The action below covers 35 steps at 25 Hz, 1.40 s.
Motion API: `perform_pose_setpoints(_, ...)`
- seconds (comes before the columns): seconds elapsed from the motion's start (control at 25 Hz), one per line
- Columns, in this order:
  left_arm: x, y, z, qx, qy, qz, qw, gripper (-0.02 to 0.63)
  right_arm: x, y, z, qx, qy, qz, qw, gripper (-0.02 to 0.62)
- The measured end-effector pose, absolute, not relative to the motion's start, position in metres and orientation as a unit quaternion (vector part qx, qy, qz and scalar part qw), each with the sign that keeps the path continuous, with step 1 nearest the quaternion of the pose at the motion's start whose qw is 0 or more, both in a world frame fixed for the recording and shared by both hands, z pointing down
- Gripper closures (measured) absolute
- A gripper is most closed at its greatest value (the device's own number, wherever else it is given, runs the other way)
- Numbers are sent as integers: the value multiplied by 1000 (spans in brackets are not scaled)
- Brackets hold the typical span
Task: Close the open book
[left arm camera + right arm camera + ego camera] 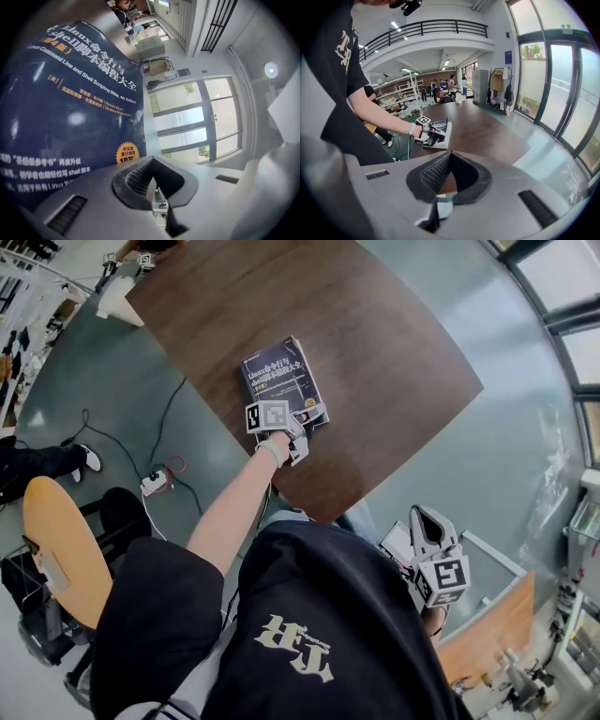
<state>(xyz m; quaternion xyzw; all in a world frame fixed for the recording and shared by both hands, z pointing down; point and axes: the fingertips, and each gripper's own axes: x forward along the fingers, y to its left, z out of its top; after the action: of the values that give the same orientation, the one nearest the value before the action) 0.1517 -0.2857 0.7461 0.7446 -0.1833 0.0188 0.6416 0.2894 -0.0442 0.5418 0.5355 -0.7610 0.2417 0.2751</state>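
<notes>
While the book [279,376] lies cover-up on the brown table [394,352], towards its near edge, the left gripper [305,423] sits at the book's near end, jaws pressed together with nothing between them. The right gripper [427,519] hangs off the table's near right, jaws likewise together and empty.

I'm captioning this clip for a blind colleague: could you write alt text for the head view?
A dark blue book lies cover up by the near edge of a brown wooden table, with the left gripper at its near end on the person's outstretched arm. The right gripper is held off the table beside the person's dark shirt.
</notes>
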Motion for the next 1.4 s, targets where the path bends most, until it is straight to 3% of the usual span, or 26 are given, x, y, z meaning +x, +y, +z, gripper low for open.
perform_pose_setpoints(0.56,21,-222,631,816,-201,-97,533,601,192,-72,536,436,-831,184,293,607)
perform_pose_setpoints(0.88,-45,-156,559,877,-202,-112,422,601,130,-83,523,440,-847,180,237,607)
perform_pose_setpoints(1.08,-68,-116,546,887,-209,-105,397,601,102,-85,513,440,-852,196,207,607)
perform_pose_setpoints(1.4,-80,-79,534,898,-243,-92,355,601,75,-72,512,384,-882,162,221,607)
